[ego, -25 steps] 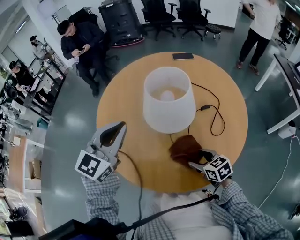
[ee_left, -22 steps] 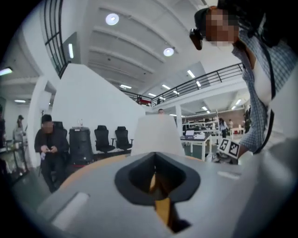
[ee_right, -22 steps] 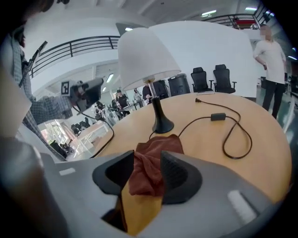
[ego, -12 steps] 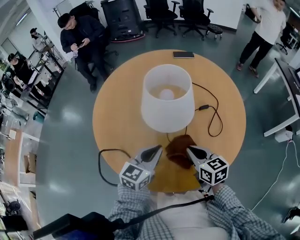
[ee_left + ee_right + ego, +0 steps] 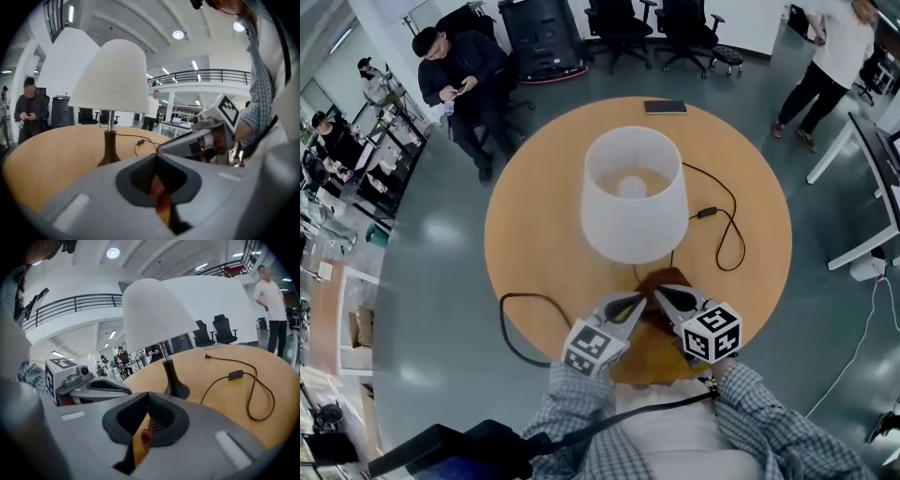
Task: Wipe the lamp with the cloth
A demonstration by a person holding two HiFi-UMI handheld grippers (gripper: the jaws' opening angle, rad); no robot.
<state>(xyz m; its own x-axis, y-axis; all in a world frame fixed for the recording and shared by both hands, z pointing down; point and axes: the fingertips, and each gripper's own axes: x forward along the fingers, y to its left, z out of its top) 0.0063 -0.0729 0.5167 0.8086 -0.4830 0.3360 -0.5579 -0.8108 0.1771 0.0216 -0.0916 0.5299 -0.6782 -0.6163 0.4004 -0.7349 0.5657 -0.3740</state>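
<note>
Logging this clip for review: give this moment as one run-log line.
right gripper shut on cloth | left gripper shut, beside cloth | lamp upright, untouched

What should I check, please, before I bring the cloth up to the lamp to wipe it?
1. Cloth gripped: ok. The right gripper is shut on a fold of the brown cloth.
2. Left gripper free: ok. It is shut, beside the cloth, and holds nothing.
3. Lamp upright on the table: ok.
4. Cloth touching the lamp: not ok, not yet.
5. Cord out of the cloth's way: cannot tell. It loops to the right, but it starts under the lamp, close to the cloth.
</note>
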